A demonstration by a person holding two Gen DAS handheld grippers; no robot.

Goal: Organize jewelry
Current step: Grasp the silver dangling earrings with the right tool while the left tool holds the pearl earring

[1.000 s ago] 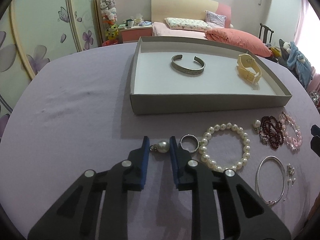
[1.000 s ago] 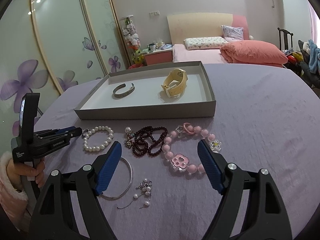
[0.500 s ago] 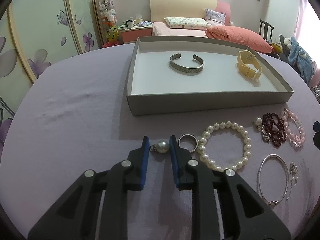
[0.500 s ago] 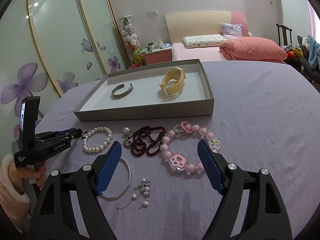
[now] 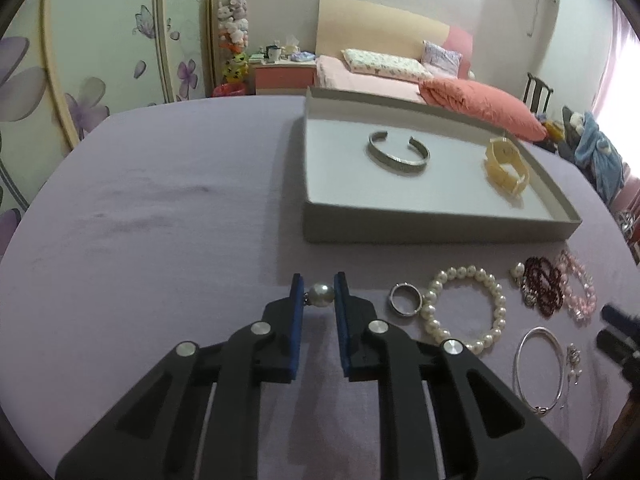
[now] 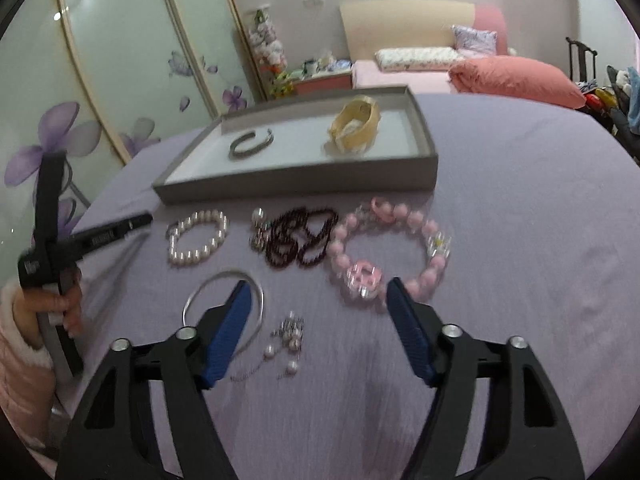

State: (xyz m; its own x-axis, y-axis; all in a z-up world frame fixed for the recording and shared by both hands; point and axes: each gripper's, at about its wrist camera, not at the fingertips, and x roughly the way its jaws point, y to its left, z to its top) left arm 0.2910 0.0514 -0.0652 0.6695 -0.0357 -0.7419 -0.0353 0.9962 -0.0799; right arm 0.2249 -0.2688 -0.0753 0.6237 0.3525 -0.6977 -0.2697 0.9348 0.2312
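Now | left gripper (image 5: 319, 294): jaws just closing, pinched on pearl earring (image 5: 320, 294), slightly above the purple cloth (image 5: 160, 240), it seems | grey tray (image 5: 432, 226) at 1 o'clock holds cuff bangle (image 5: 398, 155), cream watch (image 5: 506, 165) | right gripper (image 6: 318, 300): jaws narrowing, still apart, gripping nothing; pink bead bracelet (image 6: 390, 246) at 12 o'clock

No legible text, white lettering on the left gripper (image 6: 100, 236) too blurred to read
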